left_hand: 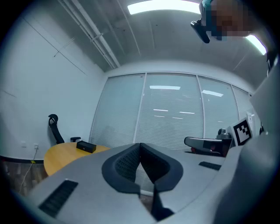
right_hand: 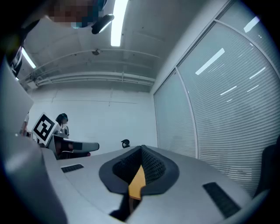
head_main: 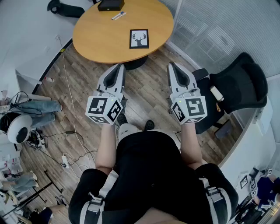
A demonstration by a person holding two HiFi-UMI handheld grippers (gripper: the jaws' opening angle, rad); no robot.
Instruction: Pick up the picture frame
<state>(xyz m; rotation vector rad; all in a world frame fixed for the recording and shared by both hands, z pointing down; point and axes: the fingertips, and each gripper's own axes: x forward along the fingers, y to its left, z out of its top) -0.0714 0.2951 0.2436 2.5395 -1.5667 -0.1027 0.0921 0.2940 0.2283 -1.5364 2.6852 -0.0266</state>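
Observation:
The picture frame [head_main: 139, 38], black with a white deer-head print, lies flat on the round wooden table [head_main: 100, 37] near its front right edge. My left gripper [head_main: 119, 66] and right gripper [head_main: 171, 65] are held side by side over the floor, short of the table, both shut with nothing between the jaws. In the left gripper view the left gripper [left_hand: 140, 146] points level at the glass wall, the table [left_hand: 61, 155] low at left. In the right gripper view the right gripper [right_hand: 141, 149] is shut, a sliver of table [right_hand: 138, 181] showing through the jaw gap.
A black box [head_main: 111, 5] and a marker [head_main: 118, 15] lie at the table's far side. A black office chair [head_main: 238, 85] stands right of me, against the glass wall with blinds [head_main: 218, 30]. A cable [head_main: 70, 105] and clutter lie on the wood floor at left.

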